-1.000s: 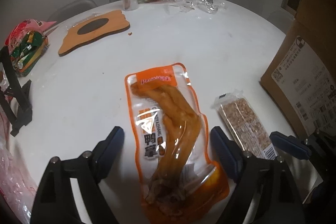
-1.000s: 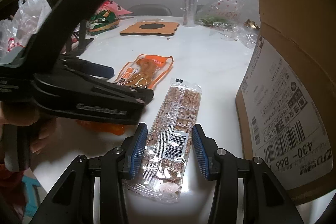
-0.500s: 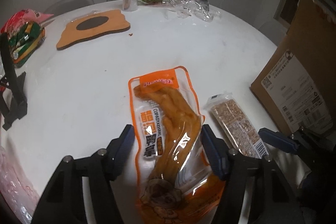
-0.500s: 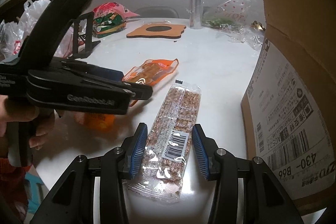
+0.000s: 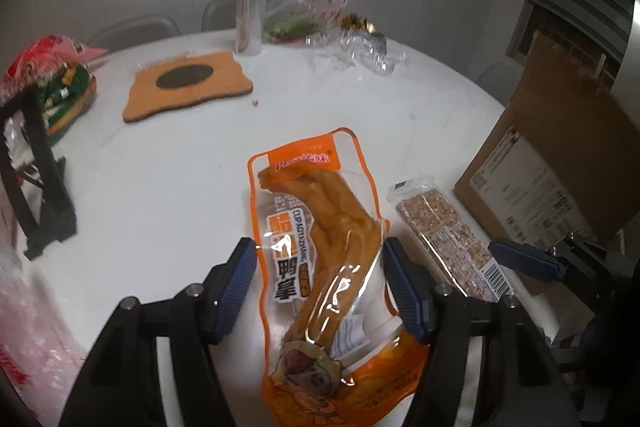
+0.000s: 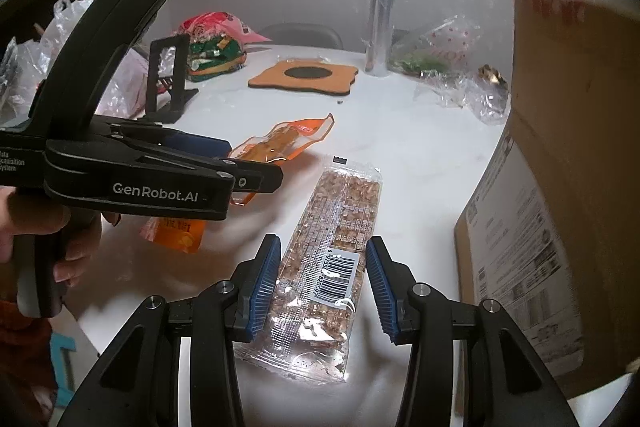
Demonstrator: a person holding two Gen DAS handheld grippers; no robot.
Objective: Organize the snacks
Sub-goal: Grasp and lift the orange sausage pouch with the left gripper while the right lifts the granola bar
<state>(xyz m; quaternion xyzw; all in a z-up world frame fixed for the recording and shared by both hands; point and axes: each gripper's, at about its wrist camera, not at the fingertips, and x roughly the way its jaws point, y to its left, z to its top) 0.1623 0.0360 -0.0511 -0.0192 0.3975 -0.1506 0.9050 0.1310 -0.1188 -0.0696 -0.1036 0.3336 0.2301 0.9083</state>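
My left gripper (image 5: 320, 285) is clamped on the orange pouch (image 5: 320, 247), which runs from 6 to 12 o'clock between the pads, its far end raised off the table (image 5: 160, 187) in the right wrist view. My right gripper (image 6: 320, 285) grips the nut bar (image 6: 336, 247) by its barcode end; the bar stretches toward 12 o'clock on the table. From the left gripper, the bar lies at 3 o'clock, just beside the pouch. The box (image 6: 560, 187) stands at 3 o'clock of the right gripper.
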